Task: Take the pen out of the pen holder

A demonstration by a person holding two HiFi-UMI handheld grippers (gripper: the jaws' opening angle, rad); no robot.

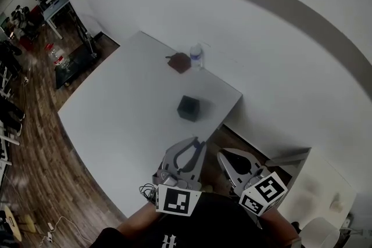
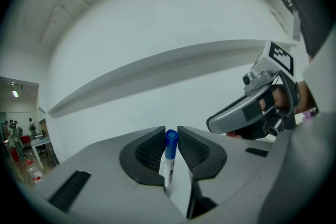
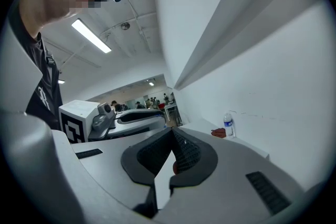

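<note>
My left gripper (image 2: 171, 131) is shut on a white pen with a blue cap (image 2: 168, 161), which stands upright between the pads against the bare wall. In the head view the left gripper (image 1: 196, 142) hangs over the table's near edge, short of the black pen holder (image 1: 188, 107); the pen itself does not show there. My right gripper (image 3: 172, 135) has its tips together with nothing in them. It is held beside the left one (image 1: 222, 155), off the table's near corner.
A white table (image 1: 122, 125) runs along the white wall. At its far end stand a water bottle (image 1: 196, 56) and a flat brown object (image 1: 179, 61). To the left lie wooden floor and a distant office area with desks and people.
</note>
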